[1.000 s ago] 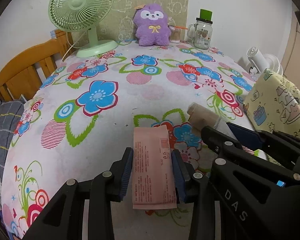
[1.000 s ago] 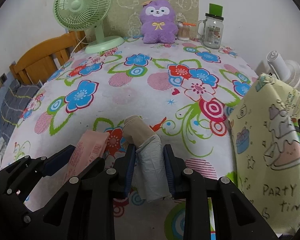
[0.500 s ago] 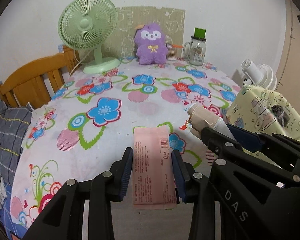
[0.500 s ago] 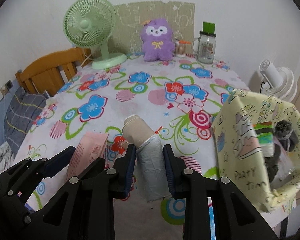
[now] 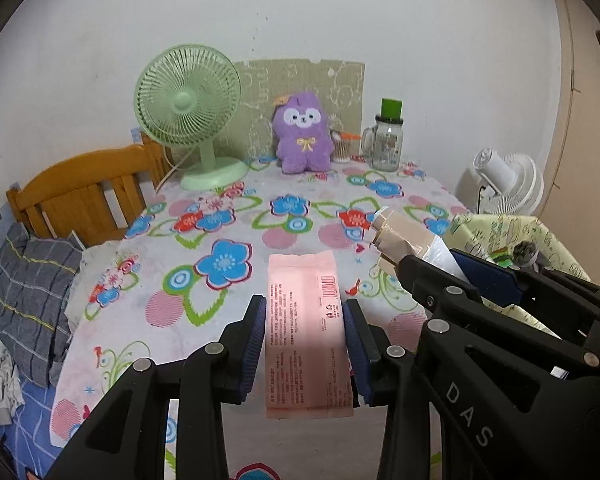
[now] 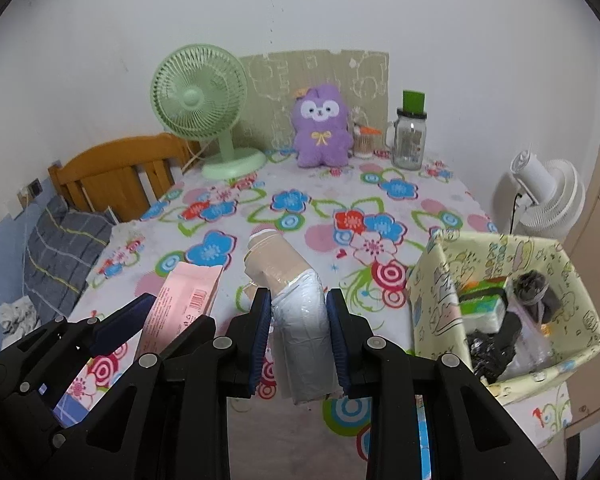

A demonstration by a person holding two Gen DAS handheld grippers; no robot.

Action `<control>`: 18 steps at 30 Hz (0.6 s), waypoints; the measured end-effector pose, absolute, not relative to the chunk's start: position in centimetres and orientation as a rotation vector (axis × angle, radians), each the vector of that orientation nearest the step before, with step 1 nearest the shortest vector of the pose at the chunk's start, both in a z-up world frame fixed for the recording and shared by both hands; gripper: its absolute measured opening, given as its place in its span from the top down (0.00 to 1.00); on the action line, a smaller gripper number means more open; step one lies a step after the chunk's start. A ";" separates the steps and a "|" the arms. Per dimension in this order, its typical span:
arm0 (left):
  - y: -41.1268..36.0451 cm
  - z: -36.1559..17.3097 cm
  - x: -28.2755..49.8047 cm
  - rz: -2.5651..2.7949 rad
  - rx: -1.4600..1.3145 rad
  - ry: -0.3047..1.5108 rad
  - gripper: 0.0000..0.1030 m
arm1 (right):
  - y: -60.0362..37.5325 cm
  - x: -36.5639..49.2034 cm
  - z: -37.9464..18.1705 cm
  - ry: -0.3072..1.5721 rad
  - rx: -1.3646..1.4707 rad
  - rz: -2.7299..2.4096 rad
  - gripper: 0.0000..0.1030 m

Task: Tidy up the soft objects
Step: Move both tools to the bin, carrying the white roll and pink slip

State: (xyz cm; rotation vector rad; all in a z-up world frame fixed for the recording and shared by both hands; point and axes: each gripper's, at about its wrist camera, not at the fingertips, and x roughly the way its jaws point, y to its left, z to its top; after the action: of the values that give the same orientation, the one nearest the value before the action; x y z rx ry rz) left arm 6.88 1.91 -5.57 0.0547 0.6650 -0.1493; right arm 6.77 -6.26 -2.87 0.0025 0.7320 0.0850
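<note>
My left gripper [image 5: 305, 336] is shut on a flat pink packet [image 5: 306, 328] and holds it well above the flowered tablecloth [image 5: 220, 248]. The packet also shows in the right wrist view [image 6: 182, 300]. My right gripper [image 6: 298, 334] is shut on a soft roll, beige at its far end and pale grey in the grip [image 6: 300, 320]; it also shows in the left wrist view [image 5: 408, 240]. A yellow printed fabric bin [image 6: 440, 280] stands open at the right with several soft items inside.
A green desk fan [image 6: 200, 100], a purple plush toy [image 6: 320, 128] and a glass jar with green lid [image 6: 410, 140] stand at the table's far edge. A wooden chair [image 6: 120, 176] is at left, a white fan [image 6: 548, 196] at right.
Both grippers have risen and pulled back from the table, lifting the pink packet and the roll. The open top of the yellow bin has come into view.
</note>
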 end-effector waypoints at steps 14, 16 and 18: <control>-0.1 -1.6 5.3 -0.128 0.050 0.592 0.62 | -8.2 5.4 1.6 0.659 -0.004 0.103 0.69; -0.6 -1.4 5.2 -0.127 0.047 0.587 0.62 | -8.8 5.4 2.0 0.654 -0.005 0.103 0.69; -1.2 -1.1 5.2 -0.127 0.044 0.582 0.62 | -9.4 5.4 2.3 0.650 -0.007 0.103 0.69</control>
State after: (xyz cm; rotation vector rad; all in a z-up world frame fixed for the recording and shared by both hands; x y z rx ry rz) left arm 5.20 -1.21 -1.10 0.0439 0.5816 -0.1268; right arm 5.40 -9.42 2.31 -0.0070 0.6502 0.1025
